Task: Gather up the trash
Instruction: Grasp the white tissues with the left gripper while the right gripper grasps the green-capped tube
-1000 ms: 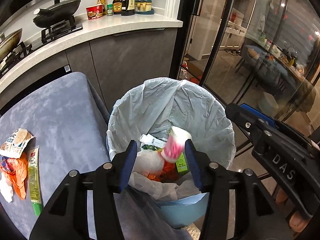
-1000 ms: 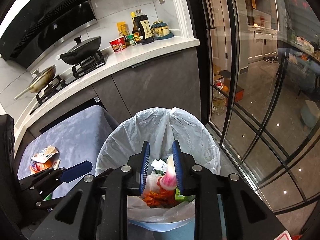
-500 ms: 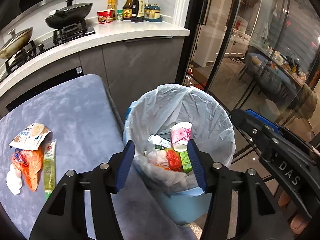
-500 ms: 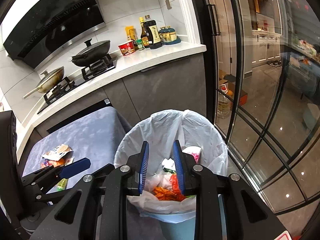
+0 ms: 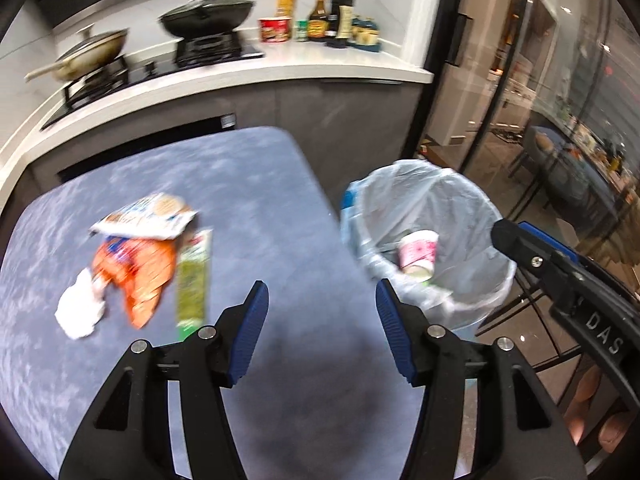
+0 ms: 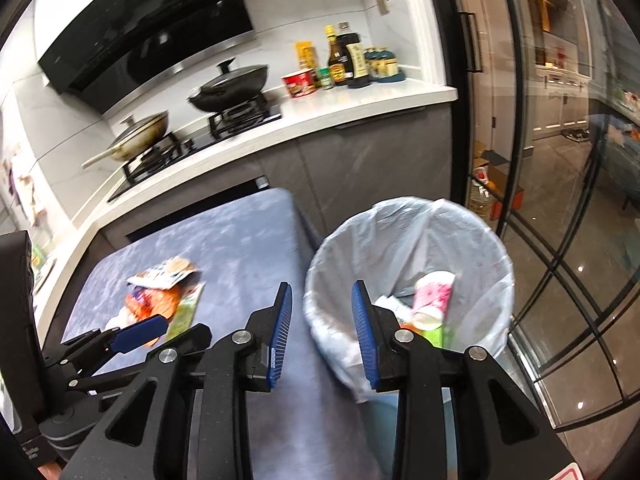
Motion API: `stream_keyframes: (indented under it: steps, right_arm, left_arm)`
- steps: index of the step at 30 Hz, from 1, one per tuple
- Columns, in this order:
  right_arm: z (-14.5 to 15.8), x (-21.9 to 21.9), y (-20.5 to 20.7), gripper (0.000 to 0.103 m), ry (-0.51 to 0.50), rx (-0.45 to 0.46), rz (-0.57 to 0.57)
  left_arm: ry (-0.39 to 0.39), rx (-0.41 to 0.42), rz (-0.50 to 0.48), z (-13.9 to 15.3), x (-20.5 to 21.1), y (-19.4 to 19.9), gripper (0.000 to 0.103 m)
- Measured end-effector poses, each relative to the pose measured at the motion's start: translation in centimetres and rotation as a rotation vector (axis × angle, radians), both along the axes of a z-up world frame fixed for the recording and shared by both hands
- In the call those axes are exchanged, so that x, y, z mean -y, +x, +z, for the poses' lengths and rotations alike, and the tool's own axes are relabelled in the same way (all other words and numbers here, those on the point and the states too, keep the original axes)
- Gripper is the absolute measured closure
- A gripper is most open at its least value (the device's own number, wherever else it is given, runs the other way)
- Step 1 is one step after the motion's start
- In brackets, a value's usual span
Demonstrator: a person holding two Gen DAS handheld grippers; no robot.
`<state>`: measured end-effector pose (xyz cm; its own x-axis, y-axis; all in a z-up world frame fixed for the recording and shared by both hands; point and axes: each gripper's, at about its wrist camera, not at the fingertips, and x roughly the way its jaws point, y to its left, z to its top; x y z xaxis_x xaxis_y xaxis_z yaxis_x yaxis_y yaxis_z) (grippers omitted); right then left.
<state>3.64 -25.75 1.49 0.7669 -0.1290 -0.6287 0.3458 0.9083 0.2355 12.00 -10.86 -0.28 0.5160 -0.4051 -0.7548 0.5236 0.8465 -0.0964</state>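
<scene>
While both grippers hang above the near part of the blue table (image 5: 260,200), neither holds anything. The left gripper (image 5: 318,300) has its blue-padded jaws spread wide, with only bare tabletop between them. The right gripper (image 6: 322,304) is also released, its jaws parted by a narrower gap, and it sits over the table's right edge, just beside the bin (image 6: 472,248).

The bin stands on the floor against the right edge of the table. It is lined with a pale plastic bag (image 5: 404,188), and a pink-patterned paper cup (image 6: 432,296) lies tilted on top of other rubbish inside; the pieces under it are too jumbled to name.

Four pieces of trash lie together on the left half of the table, well apart from the bin. A white snack wrapper (image 5: 146,218) is the farthest from the near edge and overlaps the top of an orange wrapper (image 5: 138,272). A crumpled white tissue (image 5: 78,314) touches the orange wrapper's left side, closest to the left edge. A long green packet (image 5: 192,284) lies just to the right of the orange wrapper, running toward the near edge, its end close to the left gripper's left jaw.

Behind the table, the kitchen counter (image 6: 360,108) carries two pans on a stove, bottles and a red cup.
</scene>
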Motion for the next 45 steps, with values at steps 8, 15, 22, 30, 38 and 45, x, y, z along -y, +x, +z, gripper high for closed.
stream_keyframes:
  steps: [8, 15, 22, 30, 38, 45]
  right_arm:
    - [-1.6, -5.7, 1.3, 0.064, 0.007, -0.040, 0.082]
    - [-3.6, -10.4, 3.0, 0.060, 0.015, -0.085, 0.151]
    - [-5.7, -14.1, 5.5, 0.056, 0.025, -0.126, 0.206]
    - [-7.6, -16.3, 8.5, 0.056, 0.032, -0.163, 0.224]
    - [-9.0, -17.0, 10.8, 0.056, 0.034, -0.187, 0.224]
    - [-9.9, -17.5, 12.0, 0.056, 0.033, -0.206, 0.232]
  left_arm:
    - [0.008, -0.026, 0.162, -1.5, -8.8, 1.1, 0.041]
    - [0.010, -0.052, 0.301, -3.0, -16.0, 2.4, 0.041]
    - [0.019, -0.052, 0.378, -4.0, -20.1, 3.7, 0.033]
    - [0.027, -0.064, 0.412, -5.6, -21.9, 6.1, 0.029]
    - [-0.022, -0.114, 0.429, -7.2, -23.0, 9.0, 0.029]
    - [-0.051, -0.136, 0.430, -8.1, -22.9, 11.3, 0.029]
